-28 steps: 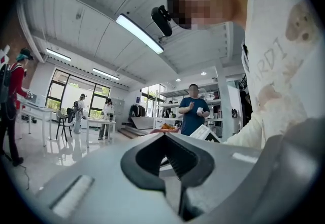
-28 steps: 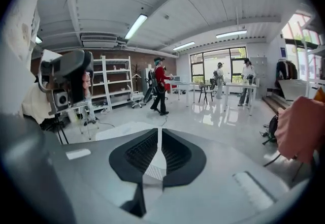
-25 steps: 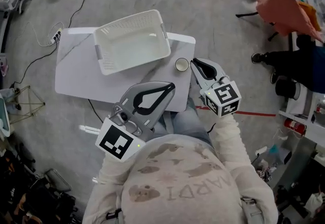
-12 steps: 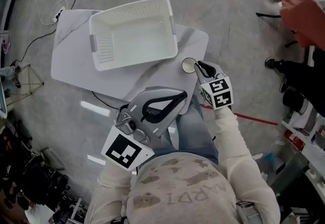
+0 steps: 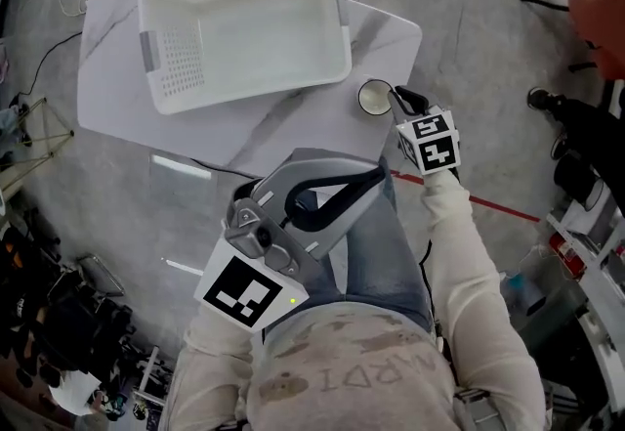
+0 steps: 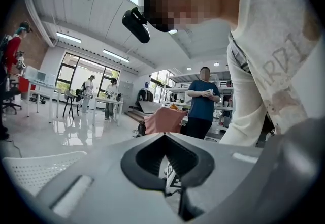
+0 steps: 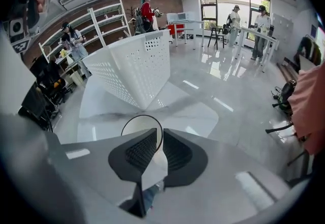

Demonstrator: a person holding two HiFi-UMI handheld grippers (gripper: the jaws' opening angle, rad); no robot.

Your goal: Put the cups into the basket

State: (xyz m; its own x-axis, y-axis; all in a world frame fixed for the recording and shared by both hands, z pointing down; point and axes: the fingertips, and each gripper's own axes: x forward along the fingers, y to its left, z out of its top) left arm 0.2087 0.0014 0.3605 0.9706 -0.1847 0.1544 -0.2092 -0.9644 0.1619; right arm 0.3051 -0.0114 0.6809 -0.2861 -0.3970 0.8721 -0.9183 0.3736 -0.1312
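A white paper cup [image 5: 372, 98] stands upright on the white marble table [image 5: 283, 126], near its right edge. My right gripper [image 5: 395, 96] is shut on the cup's near wall, one jaw inside the rim and one outside. The right gripper view shows that cup [image 7: 138, 127] pinched at my right gripper [image 7: 158, 141]. The white perforated basket [image 5: 181, 63] sits empty on the table, left of and beyond the cup, and appears again as the basket [image 7: 134, 68] behind it. My left gripper [image 5: 376, 179] hangs shut and empty over the person's lap; its own view shows the left gripper [image 6: 175, 187] closed.
The table's right edge [image 5: 415, 38] lies close beside the cup. Grey floor surrounds the table, with a red tape line [image 5: 488, 204] at the right and cables [image 5: 59, 4] at the left. A person in blue [image 6: 200, 103] and others stand far off.
The right gripper moved forward from beside the cup and closed on its rim. The head view shifted, so table and basket sit higher and larger. The left gripper stayed shut over the lap.
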